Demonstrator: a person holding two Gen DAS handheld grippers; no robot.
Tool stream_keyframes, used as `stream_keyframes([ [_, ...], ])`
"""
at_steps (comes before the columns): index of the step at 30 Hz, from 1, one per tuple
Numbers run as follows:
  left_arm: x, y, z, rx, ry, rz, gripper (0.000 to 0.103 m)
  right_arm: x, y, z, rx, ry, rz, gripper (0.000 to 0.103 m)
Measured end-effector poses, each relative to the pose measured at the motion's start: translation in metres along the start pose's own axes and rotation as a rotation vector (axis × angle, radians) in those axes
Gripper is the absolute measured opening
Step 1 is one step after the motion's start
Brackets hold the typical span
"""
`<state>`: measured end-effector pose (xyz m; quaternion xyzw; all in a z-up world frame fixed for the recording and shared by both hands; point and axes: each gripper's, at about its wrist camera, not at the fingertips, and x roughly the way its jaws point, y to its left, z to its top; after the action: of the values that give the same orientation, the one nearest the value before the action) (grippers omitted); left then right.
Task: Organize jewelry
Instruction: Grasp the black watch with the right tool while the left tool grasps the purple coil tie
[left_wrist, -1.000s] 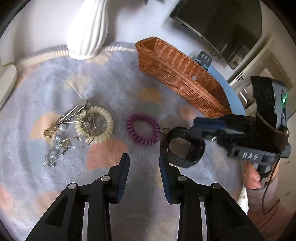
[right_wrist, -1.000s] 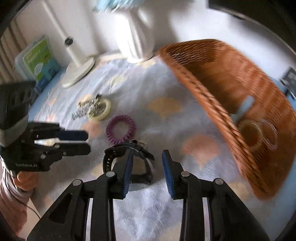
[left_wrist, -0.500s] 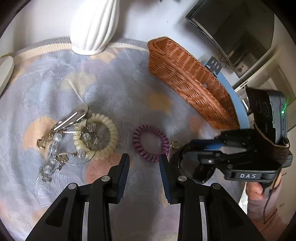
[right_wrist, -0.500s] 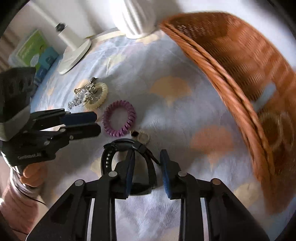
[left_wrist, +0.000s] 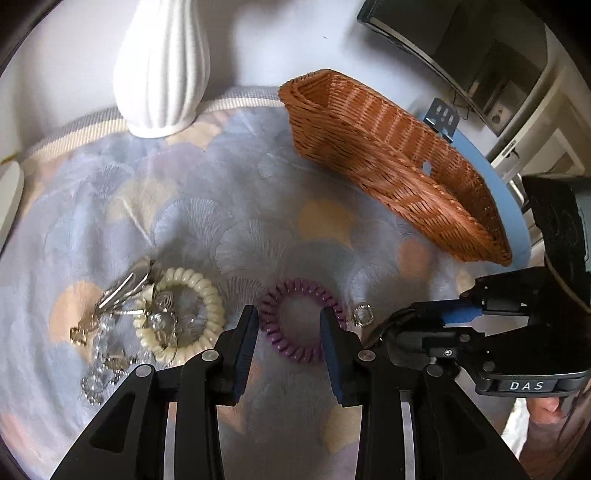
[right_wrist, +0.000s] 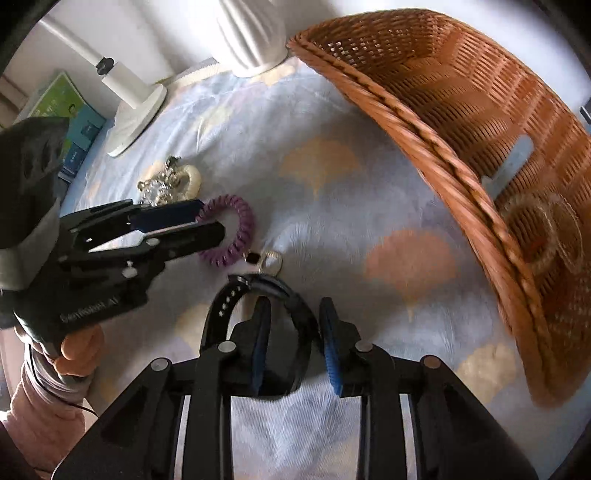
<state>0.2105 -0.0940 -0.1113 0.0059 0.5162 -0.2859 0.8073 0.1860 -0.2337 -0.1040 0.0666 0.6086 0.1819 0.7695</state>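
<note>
A purple spiral hair tie (left_wrist: 301, 319) lies on the patterned cloth; my left gripper (left_wrist: 290, 326) is open, its jaws standing either side of it just above. It also shows in the right wrist view (right_wrist: 231, 236). A black watch (right_wrist: 275, 325) lies on the cloth with part of its band between the jaws of my open right gripper (right_wrist: 293, 345). A cream spiral hair tie (left_wrist: 192, 314) lies tangled with silver clips and a crystal chain (left_wrist: 110, 332). A small gold ring (right_wrist: 271, 260) lies beside the watch. The wicker basket (right_wrist: 424, 122) holds ring-shaped pieces (right_wrist: 543, 232).
A white ribbed vase (left_wrist: 162, 70) stands at the back of the cloth. A white lamp base (right_wrist: 135, 118) and a green box (right_wrist: 62, 107) sit at the left. The basket (left_wrist: 388, 170) lies at the right, near the table's blue edge (left_wrist: 513, 206).
My left gripper has moved forward and down until its jaws straddle the purple hair tie. My right gripper has moved forward over the black watch, whose band now sits between its jaws.
</note>
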Motion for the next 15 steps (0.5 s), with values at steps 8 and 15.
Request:
stream_keyframes([
  [8, 0.005, -0.026, -0.006, 0.141, -0.045, 0.146, 0.011, -0.001, 0.023, -0.015, -0.13, -0.062, -0.146, 0.013],
  [15, -0.02, -0.023, -0.001, 0.108, -0.093, 0.026, 0.011, -0.034, 0.008, -0.035, -0.07, -0.117, -0.087, 0.013],
])
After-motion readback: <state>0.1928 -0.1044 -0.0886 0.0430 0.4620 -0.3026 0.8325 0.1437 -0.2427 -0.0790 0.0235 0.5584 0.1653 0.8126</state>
